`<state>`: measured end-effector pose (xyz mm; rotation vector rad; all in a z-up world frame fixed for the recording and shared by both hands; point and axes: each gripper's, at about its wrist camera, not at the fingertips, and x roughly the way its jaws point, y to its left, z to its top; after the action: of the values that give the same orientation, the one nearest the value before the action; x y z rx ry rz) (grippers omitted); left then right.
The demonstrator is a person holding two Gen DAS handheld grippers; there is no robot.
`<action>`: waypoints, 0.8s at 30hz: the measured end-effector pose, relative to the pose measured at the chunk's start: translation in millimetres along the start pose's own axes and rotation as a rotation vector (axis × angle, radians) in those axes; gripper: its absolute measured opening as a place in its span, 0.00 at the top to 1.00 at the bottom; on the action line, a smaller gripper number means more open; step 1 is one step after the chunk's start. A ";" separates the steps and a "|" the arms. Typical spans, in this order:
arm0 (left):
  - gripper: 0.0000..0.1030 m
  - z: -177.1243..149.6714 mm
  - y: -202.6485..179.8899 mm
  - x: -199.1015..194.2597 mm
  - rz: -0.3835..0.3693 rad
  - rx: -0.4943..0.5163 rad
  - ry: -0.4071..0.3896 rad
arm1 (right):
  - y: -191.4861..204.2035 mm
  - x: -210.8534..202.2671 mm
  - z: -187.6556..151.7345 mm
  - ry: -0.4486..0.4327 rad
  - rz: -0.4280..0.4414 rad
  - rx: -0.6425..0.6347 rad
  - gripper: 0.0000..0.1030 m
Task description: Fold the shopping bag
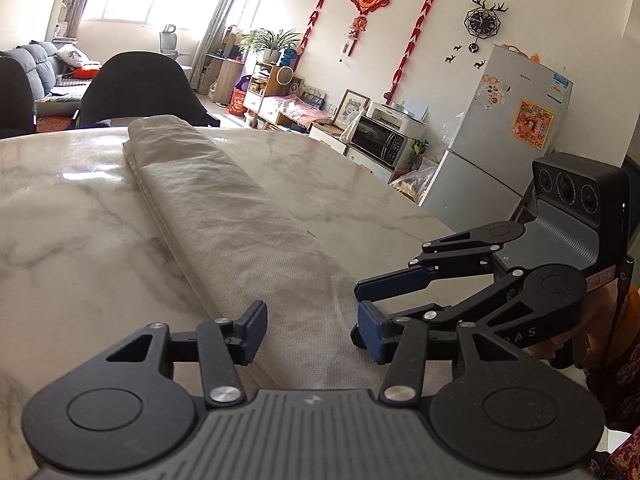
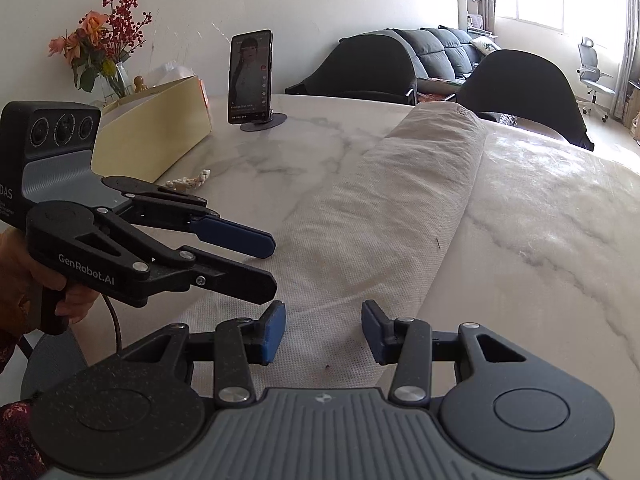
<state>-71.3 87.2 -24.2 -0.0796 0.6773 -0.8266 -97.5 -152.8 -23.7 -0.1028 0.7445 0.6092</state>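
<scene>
A pale grey non-woven shopping bag (image 1: 224,216) (image 2: 384,216) lies folded into a long narrow strip on the marble table (image 1: 60,220) (image 2: 540,240), running away from me. Over its near end my left gripper (image 1: 314,330) (image 2: 273,266) stands open, turned on its side in the right wrist view, with nothing between its blue pads. My right gripper (image 2: 325,330) (image 1: 358,306) is open too and hovers over the same near end, close beside the left one. Neither pinches the fabric. A hand (image 2: 24,280) holds the left gripper's grip.
A phone (image 2: 250,76) on a round stand, a cream box (image 2: 156,132), a vase of flowers (image 2: 100,48) and a small pale object (image 2: 188,180) sit at the table's left. Black chairs (image 2: 524,92) (image 1: 136,88) stand at the far edge. A fridge (image 1: 508,132) is beyond the right side.
</scene>
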 end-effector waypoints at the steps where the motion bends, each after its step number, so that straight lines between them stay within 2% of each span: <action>1: 0.51 -2.3 0.5 1.2 0.002 -0.001 0.006 | -0.8 0.8 -2.0 0.003 0.001 0.005 0.55; 4: 0.51 -10.0 0.8 5.8 0.015 0.007 0.020 | -3.0 2.9 -6.3 0.005 0.007 0.013 0.55; 8: 0.51 -19.6 -1.7 6.1 0.026 0.046 -0.017 | -5.0 2.6 -13.4 -0.018 0.017 0.007 0.55; 10: 0.51 -22.3 0.5 5.3 0.019 0.031 -0.031 | -4.4 2.2 -16.9 -0.031 0.017 -0.005 0.55; 14: 0.51 -23.3 2.0 3.0 0.016 0.022 -0.039 | 6.0 2.5 -22.7 -0.055 -0.023 -0.072 0.55; 18: 0.51 -23.3 -4.4 2.6 0.040 0.057 -0.037 | 11.8 2.6 -23.9 -0.068 -0.052 -0.097 0.54; 24: 0.51 -22.0 -12.2 -4.2 0.048 0.117 -0.040 | 6.2 -13.1 -23.1 -0.080 -0.012 -0.053 0.54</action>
<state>-94.2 85.9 -35.5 0.0260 0.5898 -0.8147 -122.4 -160.9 -31.4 -0.1307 0.6503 0.6179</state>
